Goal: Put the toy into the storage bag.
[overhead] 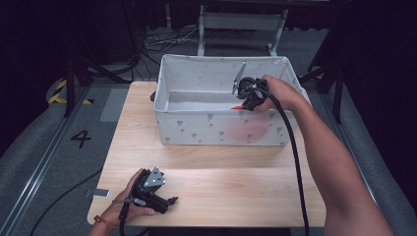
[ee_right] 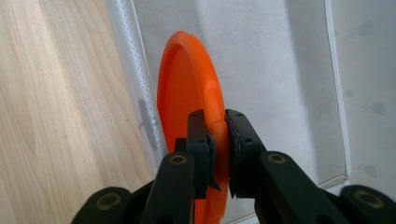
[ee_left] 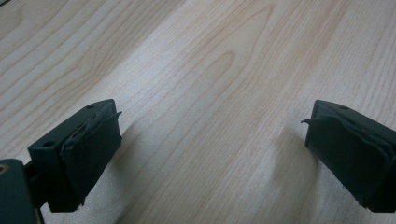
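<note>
An orange plate (ee_right: pixel 187 88) stands on edge inside the white fabric bin (overhead: pixel 206 125), against its near wall. My right gripper (ee_right: pixel 217 135) is shut on the plate's rim, and in the high view this gripper (overhead: pixel 244 104) reaches down over the bin's front right part, where a sliver of the orange plate (overhead: pixel 237 106) shows at the wall's top. My left gripper (overhead: pixel 169 200) rests in a hand at the table's front left. In the left gripper view its jaws (ee_left: pixel 210 140) stand wide apart over bare wood with nothing between them.
The bin sits at the far middle of the light wooden table (overhead: pixel 221 182). A black cable (overhead: pixel 295 162) trails from the right gripper along the forearm. Beyond the table are dark floor, cables and a metal stand (overhead: pixel 241 22).
</note>
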The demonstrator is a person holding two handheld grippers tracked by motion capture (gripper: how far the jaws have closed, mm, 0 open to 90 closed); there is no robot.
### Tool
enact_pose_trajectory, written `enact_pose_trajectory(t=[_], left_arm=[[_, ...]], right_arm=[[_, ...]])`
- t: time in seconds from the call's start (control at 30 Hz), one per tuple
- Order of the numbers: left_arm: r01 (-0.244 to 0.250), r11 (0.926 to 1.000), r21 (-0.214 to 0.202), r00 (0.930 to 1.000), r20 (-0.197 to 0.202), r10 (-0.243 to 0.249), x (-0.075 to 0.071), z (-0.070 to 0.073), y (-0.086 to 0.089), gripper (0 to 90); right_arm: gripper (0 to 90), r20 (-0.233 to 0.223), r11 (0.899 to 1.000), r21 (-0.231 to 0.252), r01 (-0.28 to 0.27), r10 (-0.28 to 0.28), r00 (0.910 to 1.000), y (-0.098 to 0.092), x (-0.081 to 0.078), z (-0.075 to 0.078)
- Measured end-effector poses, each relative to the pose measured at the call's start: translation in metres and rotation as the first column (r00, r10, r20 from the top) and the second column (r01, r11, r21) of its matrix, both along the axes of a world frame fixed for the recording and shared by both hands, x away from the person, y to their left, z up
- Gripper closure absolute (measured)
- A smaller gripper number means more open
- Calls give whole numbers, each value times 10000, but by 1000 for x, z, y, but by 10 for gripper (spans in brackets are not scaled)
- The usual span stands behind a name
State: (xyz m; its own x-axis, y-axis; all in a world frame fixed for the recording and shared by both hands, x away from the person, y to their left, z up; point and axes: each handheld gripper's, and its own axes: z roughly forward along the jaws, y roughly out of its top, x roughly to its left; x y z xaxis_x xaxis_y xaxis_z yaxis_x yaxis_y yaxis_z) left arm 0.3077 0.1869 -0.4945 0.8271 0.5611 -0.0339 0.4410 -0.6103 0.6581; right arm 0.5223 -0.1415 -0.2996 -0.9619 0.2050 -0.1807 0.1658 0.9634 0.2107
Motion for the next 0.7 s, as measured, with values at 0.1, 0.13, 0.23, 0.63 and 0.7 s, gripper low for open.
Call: enact_pose_trajectory(t=[0.1,0.13,0.23,0.63,0.7], left_arm=[[2,10000,-3,10000,-3,-2,0,0,0,37],[2,10000,2,10000,-1,-2,0,0,0,37],[14,10000,-18,10000,2,-14,0,0,0,37],[3,10000,-3,10000,-6,-3,0,0,0,37],[4,10000,-2,10000,-5,-4,0,0,0,37]], right_arm=[[809,-13,10000,-20,-12,12,10000,-1,-1,0],[808,-8,10000,-18,-58,58,10000,-1,-1,0],[800,-82,10000,-78,36,-37,10000,-2,0,0],[705,325,9968,714,350,-374,9988,-14,-1,11],[672,413,9951,892,426,-464,9981,-17,-2,13]])
